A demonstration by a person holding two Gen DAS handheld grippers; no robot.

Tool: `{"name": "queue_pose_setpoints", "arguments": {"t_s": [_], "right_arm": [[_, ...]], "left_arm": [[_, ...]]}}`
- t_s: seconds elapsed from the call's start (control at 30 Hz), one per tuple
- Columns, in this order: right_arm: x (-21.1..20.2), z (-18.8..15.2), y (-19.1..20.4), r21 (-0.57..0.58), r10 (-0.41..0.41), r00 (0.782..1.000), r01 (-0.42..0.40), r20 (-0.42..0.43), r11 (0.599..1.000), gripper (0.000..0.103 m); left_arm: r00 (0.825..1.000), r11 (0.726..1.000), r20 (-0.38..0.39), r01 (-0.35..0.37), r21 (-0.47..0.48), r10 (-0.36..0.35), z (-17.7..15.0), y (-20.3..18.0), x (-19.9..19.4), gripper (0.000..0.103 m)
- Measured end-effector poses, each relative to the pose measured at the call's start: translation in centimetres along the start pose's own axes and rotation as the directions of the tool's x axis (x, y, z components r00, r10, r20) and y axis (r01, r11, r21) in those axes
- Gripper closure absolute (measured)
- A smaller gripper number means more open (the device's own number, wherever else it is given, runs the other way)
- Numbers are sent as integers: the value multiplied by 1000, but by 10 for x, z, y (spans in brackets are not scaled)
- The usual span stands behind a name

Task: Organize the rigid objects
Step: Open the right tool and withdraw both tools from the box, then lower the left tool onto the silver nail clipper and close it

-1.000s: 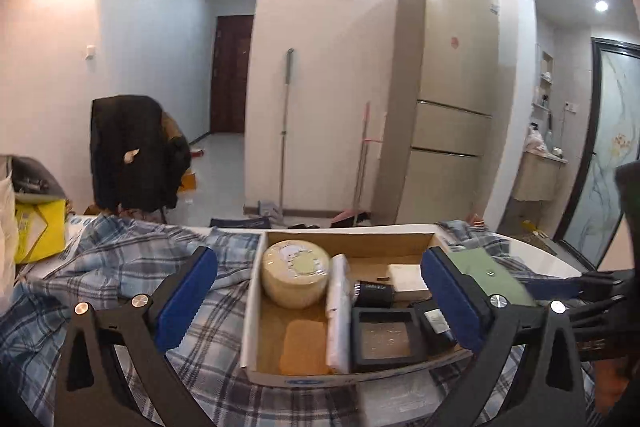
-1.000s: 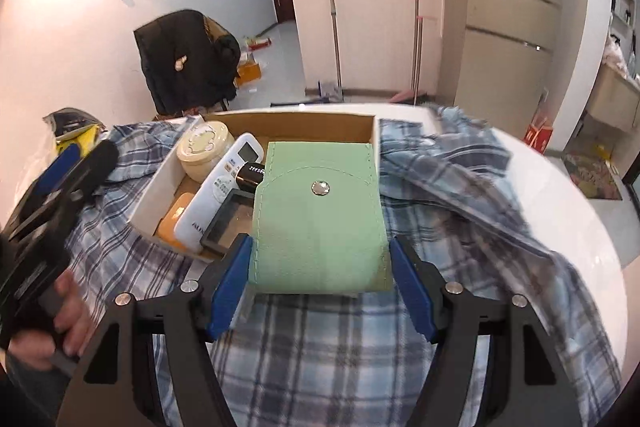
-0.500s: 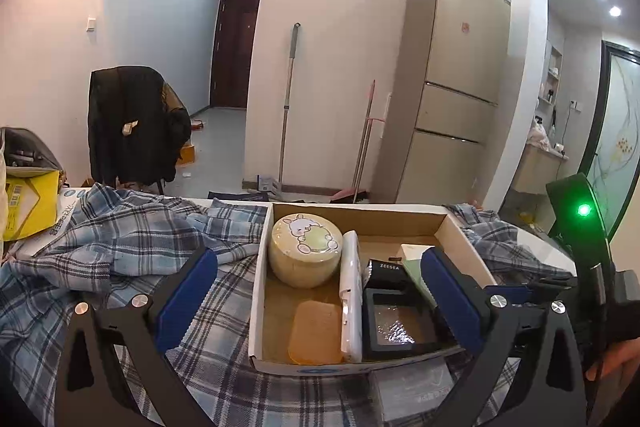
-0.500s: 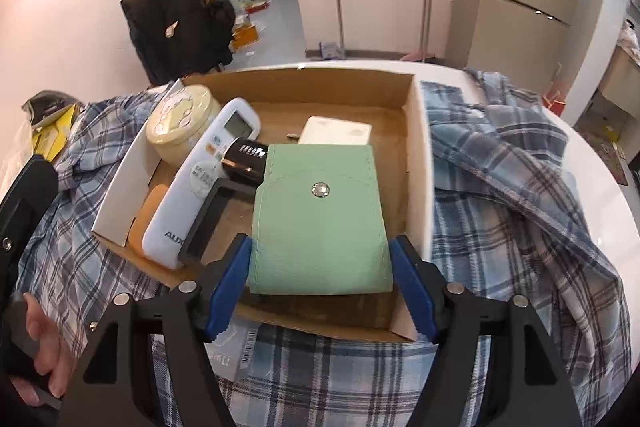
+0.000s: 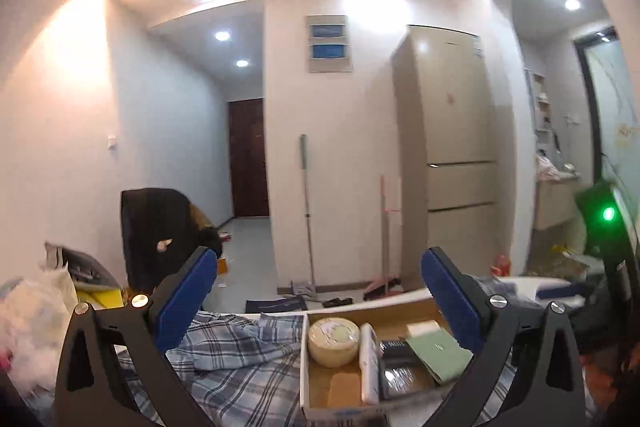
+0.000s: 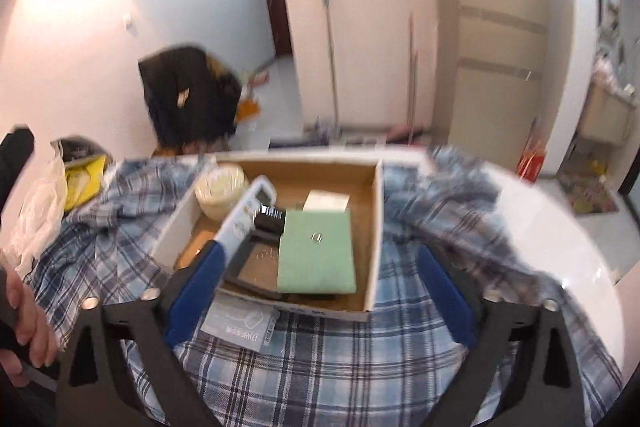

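An open cardboard box [image 6: 376, 227] stands on a plaid cloth. In it lie a green snap pouch [image 6: 316, 251], a round cream tin [image 6: 220, 189], a white remote [image 6: 244, 223], a black frame [image 6: 256, 267] and a small white box [image 6: 326, 201]. My right gripper [image 6: 320, 255] hovers over the box's near edge. Its jaws are opening, wide of the pouch and touching nothing. My left gripper [image 5: 319, 259] is open and empty, held level above the box's left side, where the pouch [image 5: 438, 351], tin [image 5: 334, 341] and remote [image 5: 368, 359] show low in its view.
The plaid cloth [image 6: 320, 367] covers a round white table [image 6: 560, 227]. A flat packet [image 6: 240, 323] pokes out under the box's front. Plastic bags [image 6: 40, 211] lie at the left edge, a hand [image 6: 24, 327] below them. Behind are a jacket-draped chair [image 6: 188, 95] and a fridge [image 5: 452, 147].
My right gripper let go of the green pouch, which now lies in the box, and drew back and up. My left gripper rose, so the box sits lower in its view.
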State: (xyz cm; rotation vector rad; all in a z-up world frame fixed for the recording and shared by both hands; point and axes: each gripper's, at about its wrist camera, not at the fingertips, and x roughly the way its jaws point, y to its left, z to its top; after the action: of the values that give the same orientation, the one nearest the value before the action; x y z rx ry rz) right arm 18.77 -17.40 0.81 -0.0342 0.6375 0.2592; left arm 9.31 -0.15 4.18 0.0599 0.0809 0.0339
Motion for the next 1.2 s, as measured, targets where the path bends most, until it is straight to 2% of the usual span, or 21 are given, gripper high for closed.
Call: {"name": "queue_pose_setpoints", "arguments": {"t_s": [0.07, 0.13, 0.2, 0.27, 0.33, 0.37, 0.4, 0.43, 0.6, 0.7, 0.77, 0.9, 0.97, 1.0, 1.1, 1.17, 1.2], "right_arm": [[-24, -7, 8, -21, -19, 996, 20, 82, 1000, 0], [-39, -11, 15, -50, -18, 993, 24, 115, 998, 1], [-50, -17, 22, -60, -7, 992, 14, 122, 998, 1], [-51, -23, 25, -46, 4, 998, -1, 65, 999, 0], [-47, -31, 25, -19, 33, 999, -33, -10, 999, 0], [-46, -36, 24, -7, 53, 998, -54, -32, 999, 0], [-44, -39, 24, 0, 53, 998, -53, -41, 999, 0], [-44, -43, 23, 3, 42, 998, -42, -46, 999, 0], [-38, -55, 20, 4, 16, 998, -16, -57, 1000, 1], [-33, -60, 18, 22, 23, 997, -22, -70, 1000, 0], [-28, -61, 17, 30, 30, 996, -28, -84, 999, 1], [-24, -63, 16, 28, 41, 995, -39, -94, 999, 1], [-21, -63, 16, 26, 48, 995, -46, -93, 999, 1], [-20, -64, 16, 27, 50, 994, -48, -92, 998, 0], [-15, -65, 13, 36, 56, 993, -53, -100, 998, 1], [-11, -67, 11, 44, 64, 992, -59, -110, 997, 0], [-10, -68, 10, 48, 67, 991, -62, -114, 997, 1]], "left_arm": [[1000, 1000, -22, 21, 0, -21, 1, 2, -16, 0], [996, 998, -62, 60, -5, -60, -2, 6, -29, 0], [994, 998, -88, 60, -12, -60, -6, 9, -41, 0], [992, 999, -120, 46, -13, -47, -11, 11, -50, 0], [986, 1000, -166, -5, -17, 3, -17, 13, -58, 0], [985, 999, -174, 9, -31, -15, -19, 15, -62, 0], [982, 998, -182, 40, -47, -48, -23, 17, -67, 0], [981, 998, -188, 43, -44, -51, -26, 18, -70, 0], [974, 1000, -227, 27, 7, -24, -41, 25, -73, 0], [955, 998, -292, 60, 4, -56, -52, 31, -62, 0], [936, 996, -341, 91, -6, -88, -59, 35, -53, 0], [870, 982, -457, 186, -42, -185, -77, 45, -25, 3], [841, 974, -497, 219, -55, -217, -82, 49, -13, 15], [818, 969, -523, 235, -73, -238, -85, 51, -4, 17], [723, 943, -606, 259, -207, -332, -99, 62, 21, 26], [693, 926, -614, 270, -264, -378, -107, 66, 29, 50], [682, 921, -619, 292, -258, -390, -111, 65, 33, 54]]}}
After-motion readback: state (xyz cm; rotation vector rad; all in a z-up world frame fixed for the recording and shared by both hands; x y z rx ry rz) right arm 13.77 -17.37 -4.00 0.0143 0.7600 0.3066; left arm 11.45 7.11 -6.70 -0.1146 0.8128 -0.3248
